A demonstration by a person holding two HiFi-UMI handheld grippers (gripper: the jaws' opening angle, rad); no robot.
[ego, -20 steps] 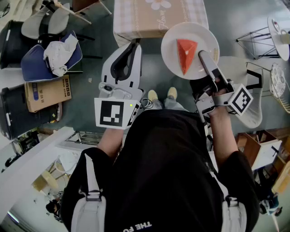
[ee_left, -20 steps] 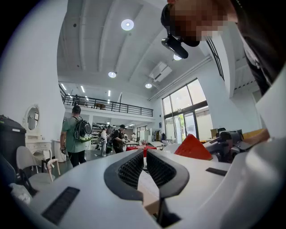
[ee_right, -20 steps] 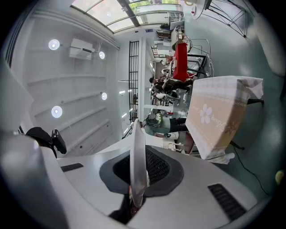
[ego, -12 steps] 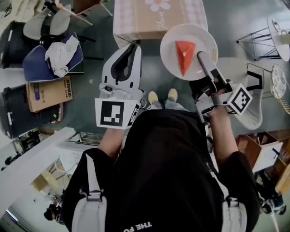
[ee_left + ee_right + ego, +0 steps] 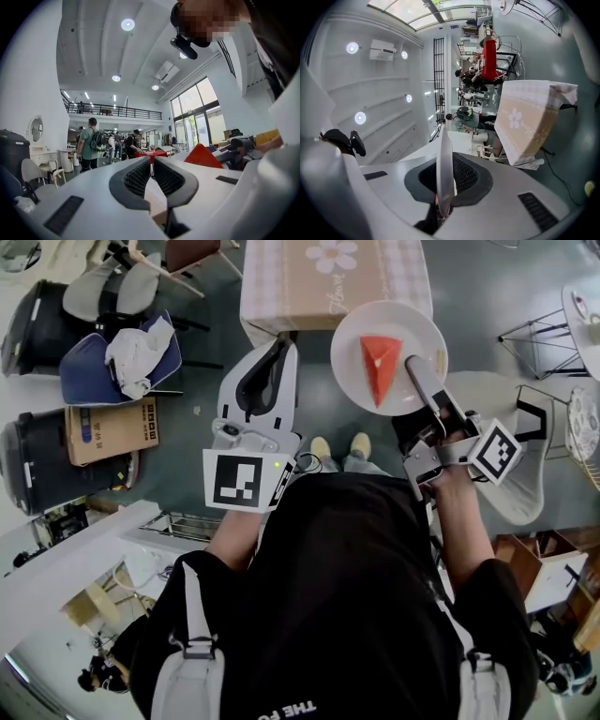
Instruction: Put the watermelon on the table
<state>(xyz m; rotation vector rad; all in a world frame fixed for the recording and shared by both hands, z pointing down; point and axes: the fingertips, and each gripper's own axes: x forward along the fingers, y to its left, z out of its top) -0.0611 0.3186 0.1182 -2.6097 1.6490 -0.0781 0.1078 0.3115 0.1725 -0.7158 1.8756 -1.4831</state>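
A red watermelon wedge [image 5: 379,367] lies on a round white plate [image 5: 412,329] held in the air in front of me. My right gripper [image 5: 413,368] is shut on the plate's near rim; in the right gripper view the plate [image 5: 444,159] runs edge-on between the pads. My left gripper [image 5: 265,360] hovers left of the plate with its jaws shut and nothing in them. From the left gripper view the wedge [image 5: 202,157] shows to the right. The table [image 5: 281,282], under a checked cloth with a flower print, stands just beyond the plate.
Chairs with a blue cushion and white cloth [image 5: 122,357], a cardboard box [image 5: 112,432] and a black case [image 5: 37,460] stand on the left. A white chair [image 5: 525,465] and a wire stand [image 5: 539,329] are at right. People [image 5: 93,143] stand far off.
The table and the things on the floor have slid lower and nearer in the head view. The plate with the wedge stays in the right gripper; the left gripper keeps its place beside it.
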